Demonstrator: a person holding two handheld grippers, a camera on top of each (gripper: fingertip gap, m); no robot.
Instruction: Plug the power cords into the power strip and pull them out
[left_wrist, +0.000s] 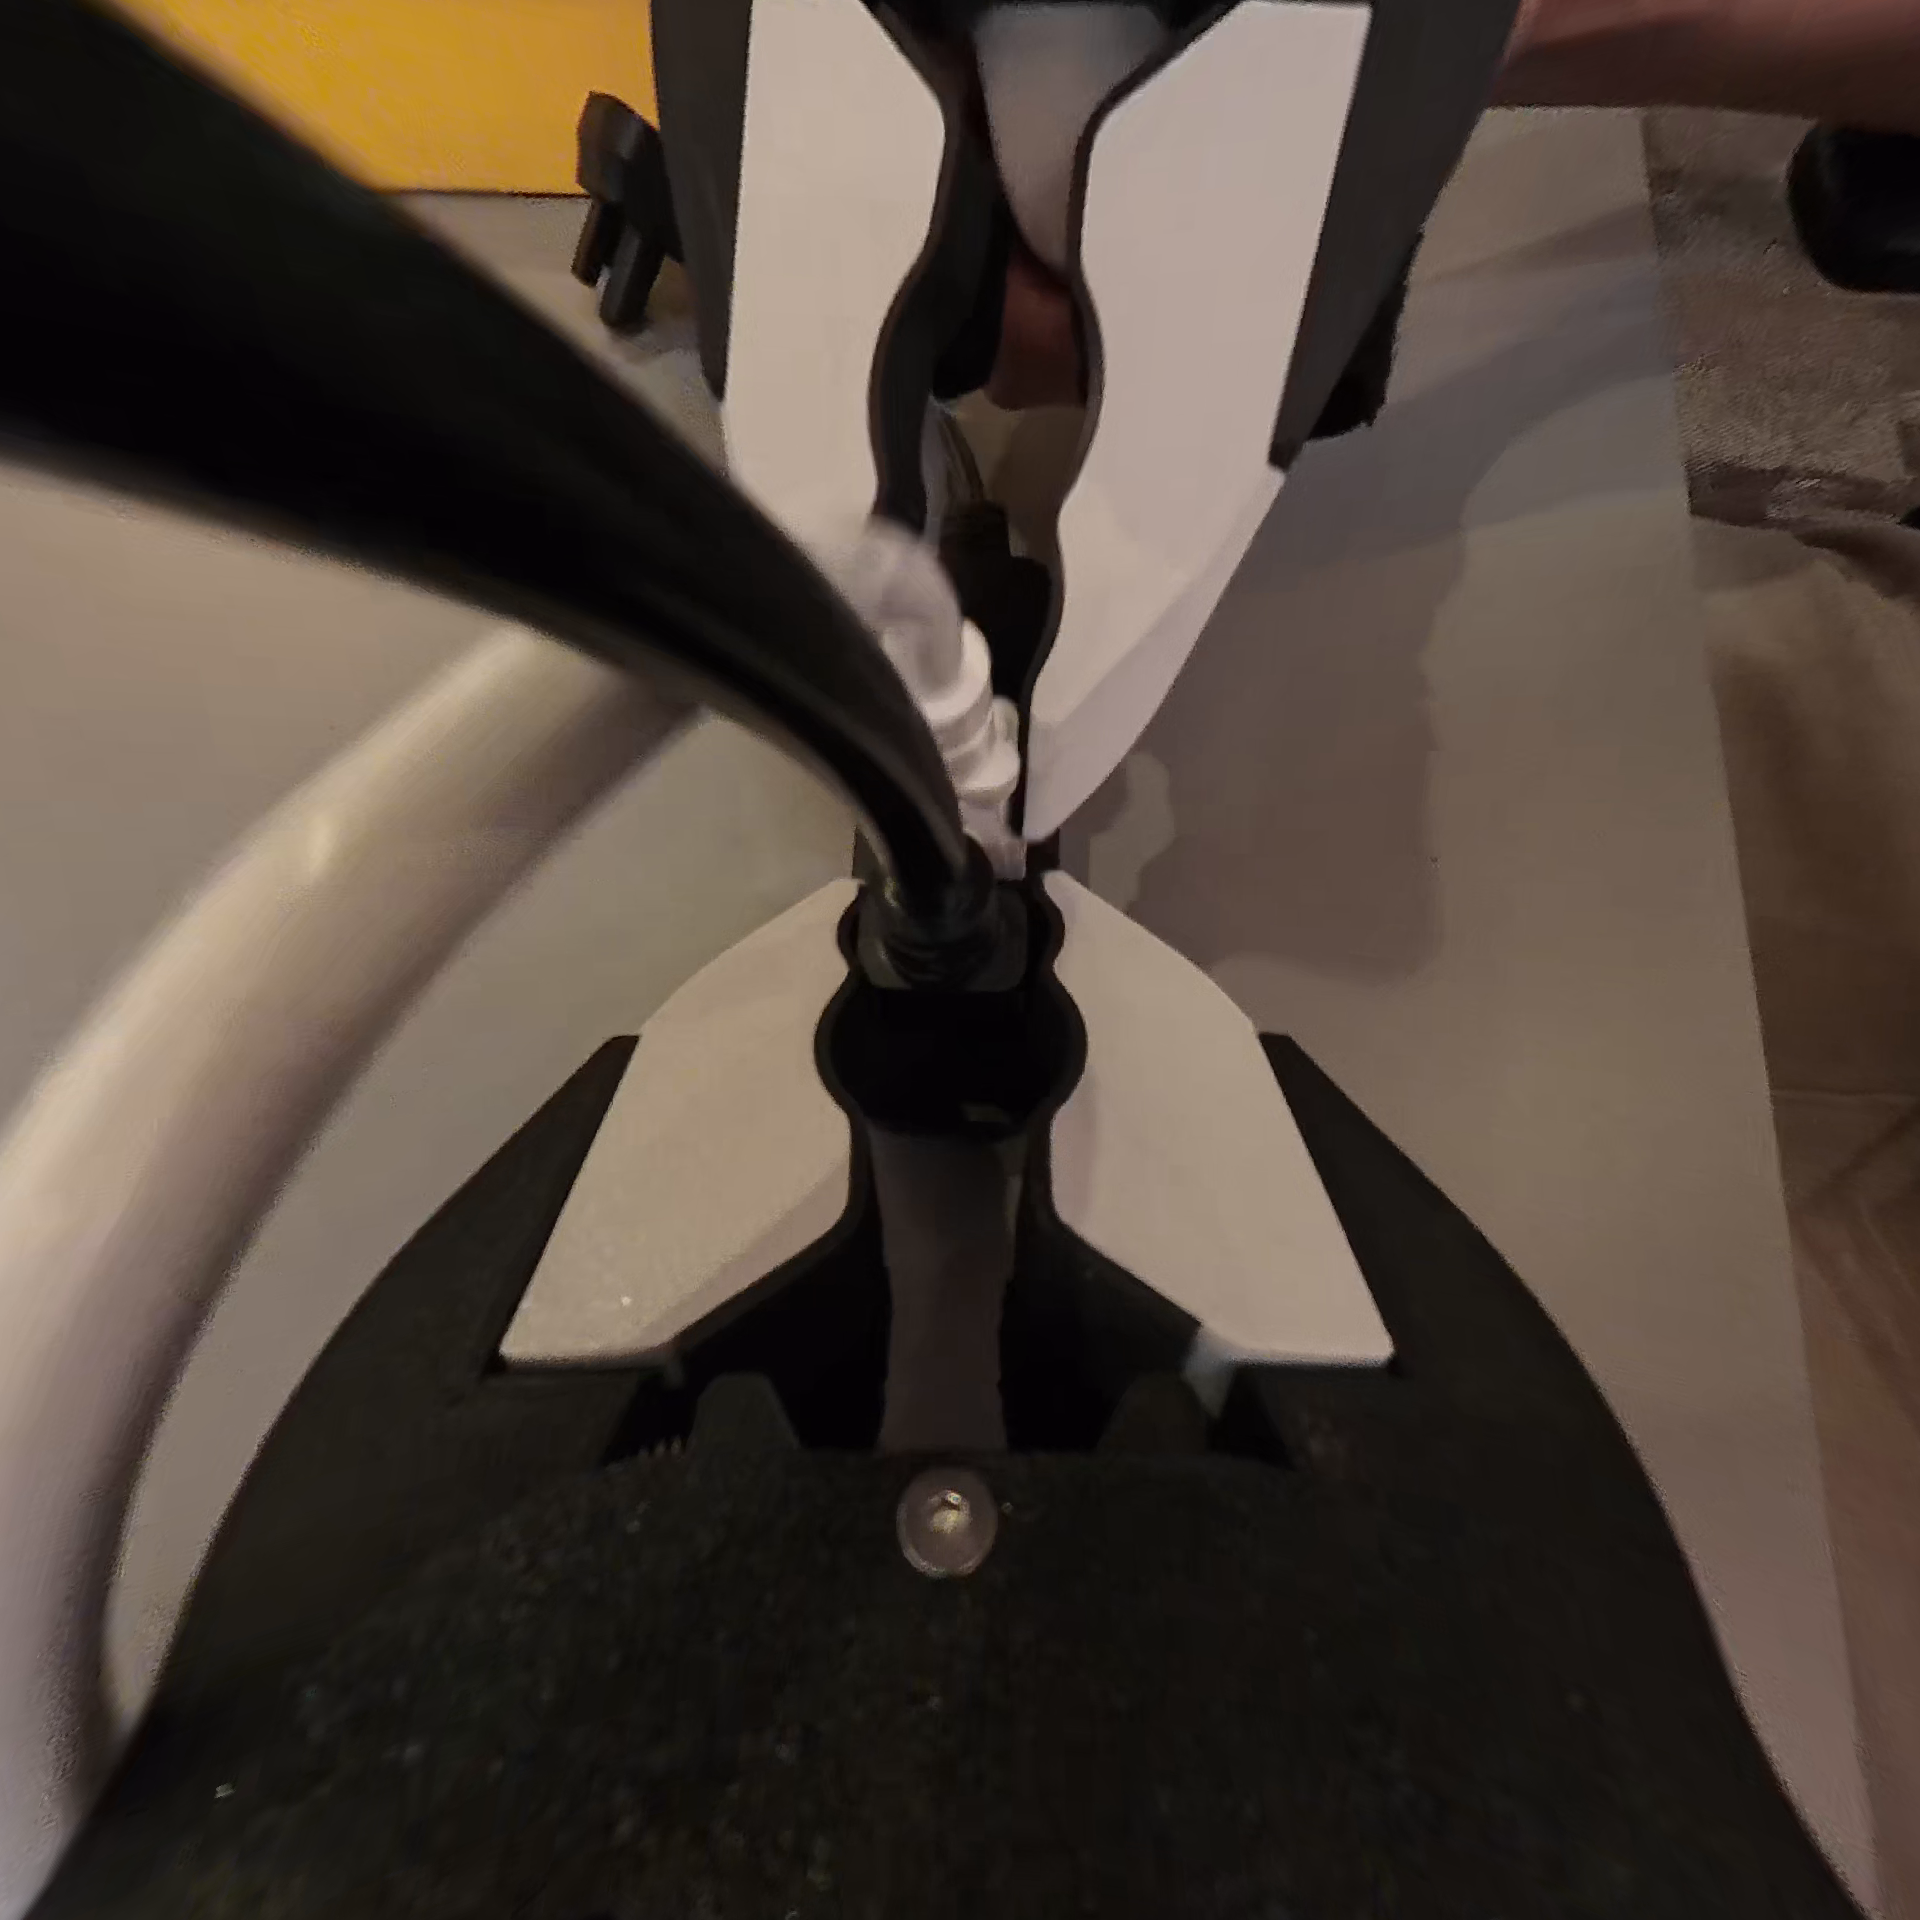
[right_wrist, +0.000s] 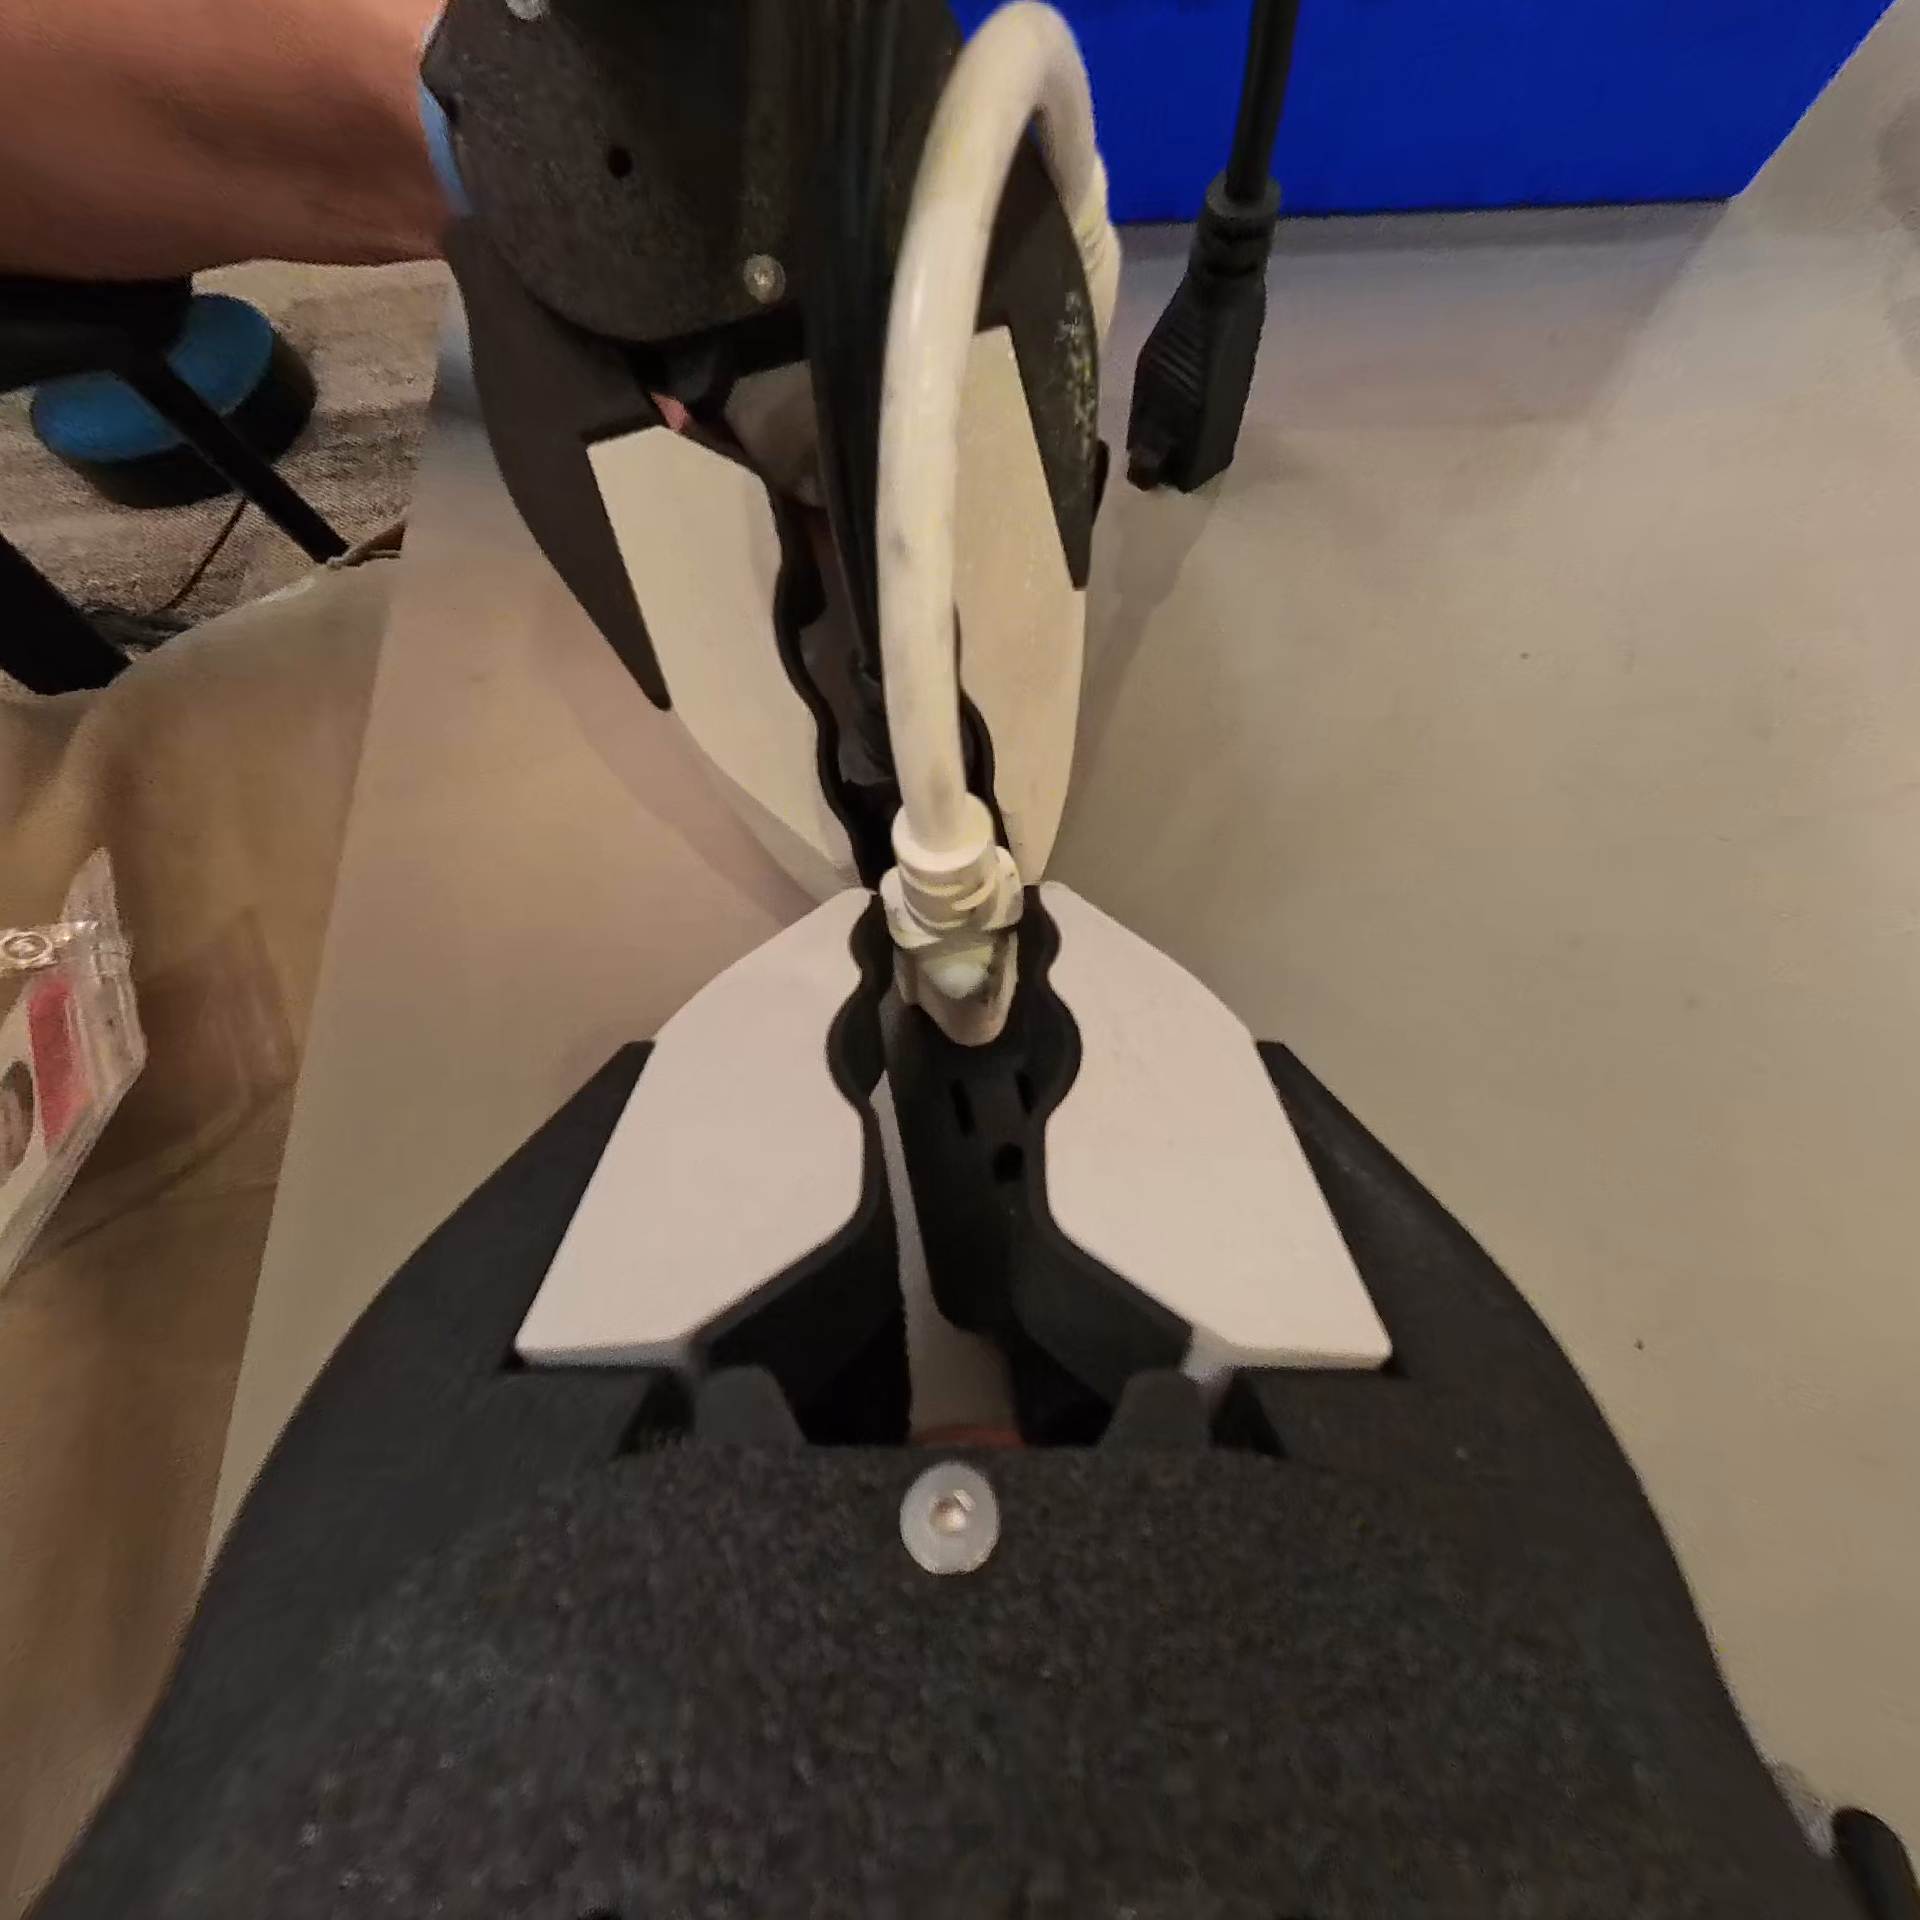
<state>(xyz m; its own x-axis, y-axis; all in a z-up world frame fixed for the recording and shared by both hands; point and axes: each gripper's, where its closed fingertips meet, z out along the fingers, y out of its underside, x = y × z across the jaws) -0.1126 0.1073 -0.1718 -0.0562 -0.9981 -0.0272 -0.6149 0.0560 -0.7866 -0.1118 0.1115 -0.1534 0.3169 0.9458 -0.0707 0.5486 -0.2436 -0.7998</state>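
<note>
My left gripper (left_wrist: 951, 894) is shut on a black plug (left_wrist: 935, 935), and its thick black cord (left_wrist: 416, 416) arcs up to the left. My right gripper (right_wrist: 951, 904) is shut on a white plug (right_wrist: 951, 935) that sits on the black power strip (right_wrist: 987, 1153); the strip's open outlet slots show between my fingers. The white cord (right_wrist: 914, 468) loops upward. The two grippers face each other tip to tip over the strip. The right gripper (left_wrist: 997, 821) shows at the top of the left wrist view, and the left gripper (right_wrist: 914, 821) at the top of the right wrist view.
A loose black plug (right_wrist: 1195, 343) lies on the grey table (right_wrist: 1507, 831) beyond the grippers; it also shows in the left wrist view (left_wrist: 618, 208). A person's hand (right_wrist: 208, 135) holds the left gripper. A clear badge holder (right_wrist: 62, 1039) hangs at the left over beige fabric. Only a small space, under 4 cm, lies between the two pairs of fingers.
</note>
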